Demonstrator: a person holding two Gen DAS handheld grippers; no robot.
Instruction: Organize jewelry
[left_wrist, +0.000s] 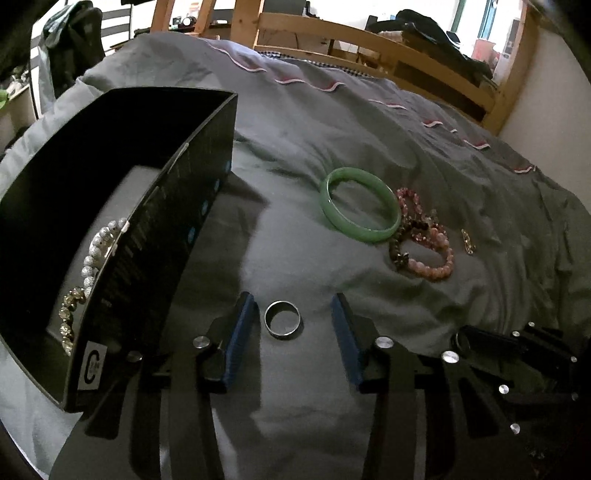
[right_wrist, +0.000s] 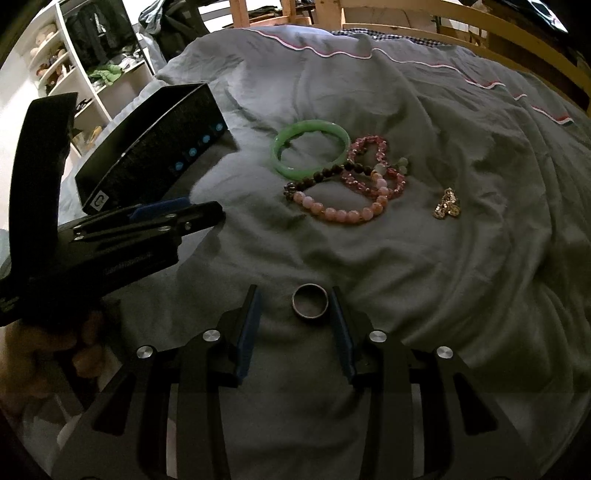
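I find the right gripper (right_wrist: 294, 291) released, straddling the silver ring (right_wrist: 310, 304) on the bed (right_wrist: 443, 277) (ring against one finger). Risk: an off-centre closure flicks it into the soft folds. The left gripper (left_wrist: 292, 297) is also released, beside the box (left_wrist: 147, 258).

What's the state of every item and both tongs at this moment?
left tongs: open, straddling left-view ring, not gripping.
right tongs: open, straddling right-view ring.
black box: lidless, pearl bracelet inside.
green bangle: flat on duvet, unboxed.
beaded bracelets: tangled, unboxed.
gold trinket: loose on duvet.
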